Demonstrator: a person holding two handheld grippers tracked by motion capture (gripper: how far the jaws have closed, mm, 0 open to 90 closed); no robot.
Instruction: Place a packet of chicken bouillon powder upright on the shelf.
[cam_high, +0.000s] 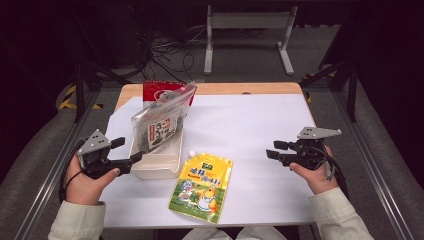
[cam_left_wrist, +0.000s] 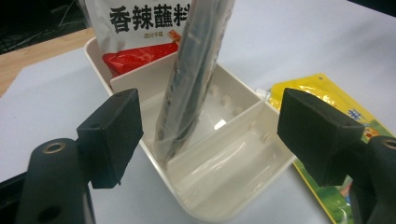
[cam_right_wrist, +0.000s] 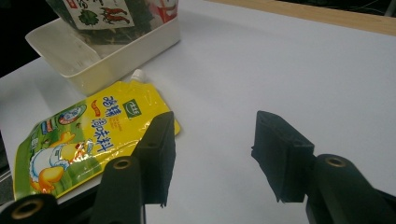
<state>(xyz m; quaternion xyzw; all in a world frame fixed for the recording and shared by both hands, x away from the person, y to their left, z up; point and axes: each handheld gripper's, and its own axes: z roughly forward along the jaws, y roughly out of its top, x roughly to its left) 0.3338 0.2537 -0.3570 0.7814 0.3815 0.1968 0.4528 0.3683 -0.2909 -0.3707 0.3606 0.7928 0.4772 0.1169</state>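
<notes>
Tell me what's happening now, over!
Left gripper open by the bin. Right gripper open, empty. Yellow pouch flat on table. Nothing blocking.

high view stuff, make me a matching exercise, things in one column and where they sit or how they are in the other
1 yellow spout pouch
2 clear bag of dark food
3 red and white packet
4 left gripper

a far compartment of the white bin
b open beside the bin
c flat on the table
d upright in the bin's middle compartment

Pairs: 1-c, 2-d, 3-a, 4-b
</notes>
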